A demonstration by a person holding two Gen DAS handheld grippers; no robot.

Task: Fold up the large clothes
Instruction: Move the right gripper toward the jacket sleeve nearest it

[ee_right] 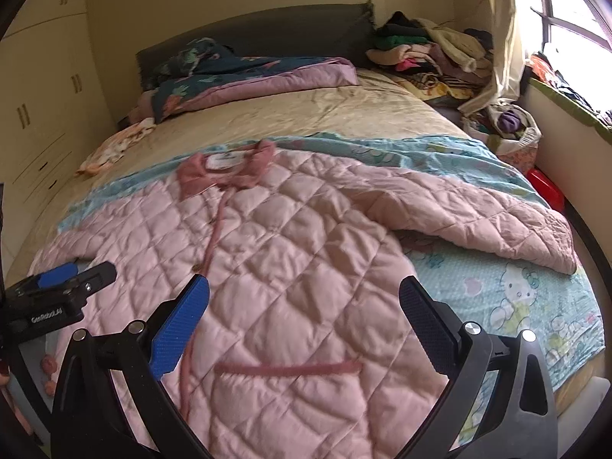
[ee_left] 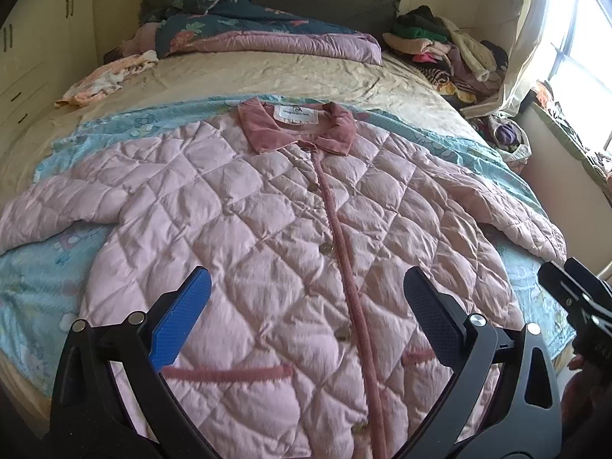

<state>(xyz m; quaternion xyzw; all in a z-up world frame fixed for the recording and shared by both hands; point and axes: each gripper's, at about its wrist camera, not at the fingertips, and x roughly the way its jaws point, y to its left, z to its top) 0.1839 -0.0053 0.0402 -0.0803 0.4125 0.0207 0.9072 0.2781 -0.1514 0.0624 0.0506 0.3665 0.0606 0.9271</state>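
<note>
A pink quilted jacket point(ee_left: 267, 222) lies flat and face up on the bed, buttoned, with a darker pink collar point(ee_left: 296, 126) at the far end and both sleeves spread out. It also shows in the right wrist view point(ee_right: 290, 260). My left gripper point(ee_left: 306, 287) is open and empty above the jacket's lower front. My right gripper point(ee_right: 304, 294) is open and empty above the jacket's lower right side, near the right sleeve point(ee_right: 478, 218). Each gripper shows at the edge of the other's view: the right gripper point(ee_left: 573, 294), the left gripper point(ee_right: 65, 283).
The jacket rests on a light blue cartoon sheet point(ee_right: 508, 298) over a beige bed point(ee_left: 267, 72). A folded quilt point(ee_left: 267, 34) and a pile of clothes point(ee_left: 447, 46) lie at the head. A wardrobe point(ee_left: 30, 49) stands left, a window point(ee_left: 581, 38) right.
</note>
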